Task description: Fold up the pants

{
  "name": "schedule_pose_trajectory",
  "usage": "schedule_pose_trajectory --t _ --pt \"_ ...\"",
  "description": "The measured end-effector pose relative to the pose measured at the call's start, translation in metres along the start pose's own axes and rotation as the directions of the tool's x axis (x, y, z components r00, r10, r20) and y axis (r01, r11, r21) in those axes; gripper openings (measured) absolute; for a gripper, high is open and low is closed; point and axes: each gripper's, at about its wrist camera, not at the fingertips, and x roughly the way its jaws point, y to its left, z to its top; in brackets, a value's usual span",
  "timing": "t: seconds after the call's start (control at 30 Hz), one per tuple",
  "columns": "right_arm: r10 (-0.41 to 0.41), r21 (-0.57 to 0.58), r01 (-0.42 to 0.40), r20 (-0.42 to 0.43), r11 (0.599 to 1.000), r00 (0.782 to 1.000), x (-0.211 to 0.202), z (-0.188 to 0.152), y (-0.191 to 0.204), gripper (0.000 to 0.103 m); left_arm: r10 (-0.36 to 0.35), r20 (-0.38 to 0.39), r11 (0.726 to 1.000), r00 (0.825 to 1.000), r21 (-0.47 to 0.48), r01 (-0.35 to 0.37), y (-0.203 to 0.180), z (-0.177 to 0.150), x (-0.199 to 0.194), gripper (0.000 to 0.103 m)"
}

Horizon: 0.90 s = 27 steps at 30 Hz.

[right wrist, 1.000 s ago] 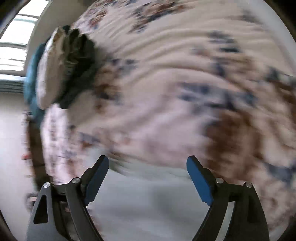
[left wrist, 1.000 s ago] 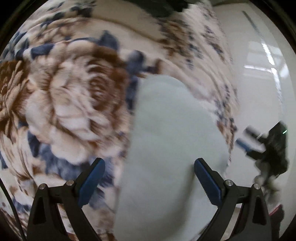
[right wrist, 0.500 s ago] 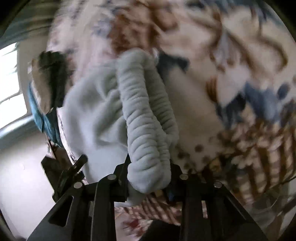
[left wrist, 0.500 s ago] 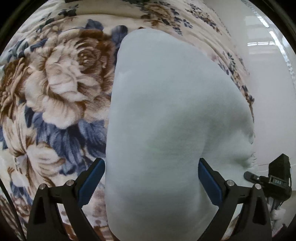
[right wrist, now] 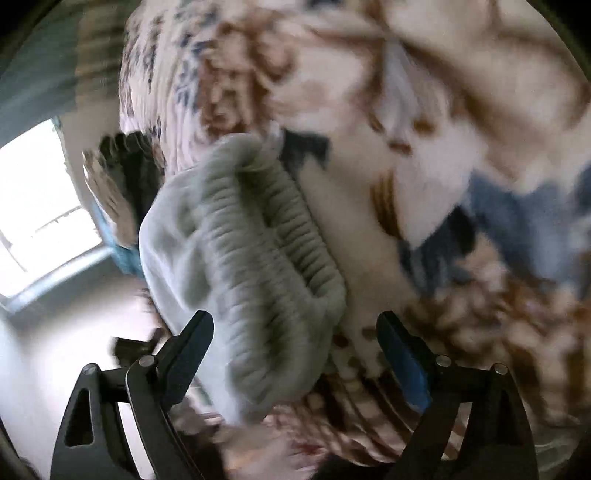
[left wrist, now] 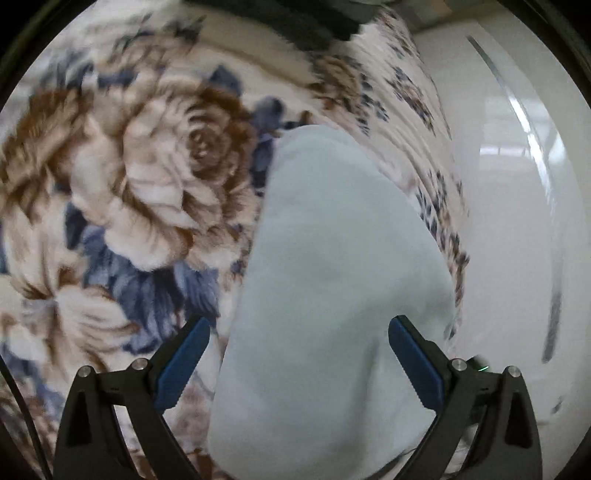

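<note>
Left wrist view, pants: the pale blue pants (left wrist: 332,295) lie as a smooth long panel on the floral blanket (left wrist: 147,184) of the bed, running along its right edge, beside the white floor (left wrist: 517,221).
Left wrist view, jaws: the left gripper (left wrist: 299,354) has its jaws spread wide, one on each side of the cloth, gripping nothing; it looks poised over the flat panel to steady or take the near end for the next fold.
Left wrist view, far end: a dark heap (left wrist: 295,22) lies at the far edge of the bed, too blurred to name.
Left wrist view, change: half a second ago the pants filled more of this view; now the gripper sits further back and the picture is smeared, with jaws as wide as before.
Right wrist view, pants: the ribbed elastic waistband (right wrist: 266,266) is bunched in thick folds on the blanket near the bed's edge, directly ahead of the right gripper (right wrist: 295,347).
Right wrist view, jaws: wide apart, with the waistband between them but not pinched.
Right wrist view, change: half a second ago these jaws were clamped on the waistband; now they have let go, so this end seems laid down where the fold wants it.
Right wrist view, surroundings: a bright window (right wrist: 40,206) shows on the left, blurred.
</note>
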Motion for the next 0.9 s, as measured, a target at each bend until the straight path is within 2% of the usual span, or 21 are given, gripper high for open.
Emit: schedule_pose_trajectory --t 0.03,0.1,0.17,0.2,0.23,0.27,0.3,0.37,0.47,0.5,0.57,0.6,0.67,0.73,0.8,0.83,0.9 --pt "0.052 0.002 -0.052 -0.029 0.999 0.998 0.012 0.003 -0.006 0.092 -0.032 -0.017 0.999 0.999 -0.024 0.031 0.007 0.004 0.009 0.100" --pt "0.070 -0.036 -0.072 -0.046 0.997 0.996 0.036 0.003 -0.005 0.099 -0.080 -0.045 0.995 0.996 -0.057 0.078 0.013 0.009 0.029 0.100" --pt "0.092 -0.093 -0.098 -0.073 0.991 0.993 0.053 0.003 0.006 0.100 -0.164 -0.067 0.983 0.984 -0.097 0.157 0.018 0.013 0.043 0.100" --pt "0.110 -0.115 -0.120 -0.088 0.986 0.990 0.057 0.003 0.012 0.100 -0.193 -0.068 0.977 0.979 -0.102 0.185 0.019 0.015 0.045 0.100" --pt "0.164 -0.139 -0.180 -0.121 0.974 0.979 0.060 0.003 0.021 0.100 -0.211 -0.072 0.974 0.975 -0.103 0.203 0.020 0.015 0.042 0.100" --pt "0.172 -0.165 -0.193 -0.135 0.967 0.976 0.061 0.002 0.030 0.101 -0.227 -0.079 0.970 0.971 -0.107 0.218 0.019 0.016 0.039 0.100" --pt "0.157 -0.196 -0.185 -0.147 0.963 0.977 0.061 0.001 0.038 0.102 -0.243 -0.082 0.967 0.967 -0.096 0.235 0.017 0.017 0.036 0.100" --pt "0.080 -0.270 -0.128 -0.181 0.954 0.980 0.067 0.000 0.051 0.102 -0.226 -0.092 0.974 0.970 -0.040 0.223 0.010 0.018 0.035 0.100" --pt "-0.032 -0.297 -0.030 -0.202 0.954 0.979 0.084 0.007 0.047 0.102 -0.222 -0.117 0.975 0.968 -0.009 0.223 0.013 0.021 0.053 0.103" --pt "-0.039 -0.298 -0.024 -0.204 0.954 0.978 0.087 0.009 0.046 0.103 -0.238 -0.127 0.971 0.963 -0.019 0.237 0.014 0.022 0.060 0.103" --pt "-0.006 -0.281 -0.056 -0.214 0.958 0.977 0.086 0.012 0.049 0.103 -0.309 -0.142 0.951 0.940 -0.064 0.303 0.026 0.022 0.068 0.103" --pt "0.034 -0.270 -0.095 -0.224 0.958 0.974 0.084 0.012 0.052 0.103 -0.330 -0.143 0.943 0.933 -0.083 0.321 0.027 0.024 0.069 0.103" --pt "0.092 -0.311 -0.169 -0.247 0.935 0.965 0.074 0.007 0.061 0.103 -0.406 -0.126 0.913 0.905 -0.097 0.396 0.024 0.026 0.060 0.103" --pt "0.082 -0.355 -0.168 -0.245 0.920 0.966 0.070 0.003 0.064 0.103 -0.451 -0.122 0.892 0.884 -0.091 0.442 0.024 0.025 0.056 0.103" --pt "0.079 -0.351 -0.162 -0.238 0.922 0.968 0.072 0.004 0.060 0.103 -0.484 -0.109 0.874 0.868 -0.114 0.473 0.029 0.024 0.057 0.103" --pt "0.057 -0.348 -0.137 -0.228 0.927 0.972 0.075 0.007 0.058 0.103 -0.487 -0.113 0.872 0.866 -0.116 0.475 0.033 0.023 0.058 0.103" --pt "0.009 -0.349 -0.087 -0.219 0.933 0.976 0.082 0.008 0.057 0.103 -0.451 -0.138 0.892 0.882 -0.080 0.444 0.029 0.022 0.061 0.103"
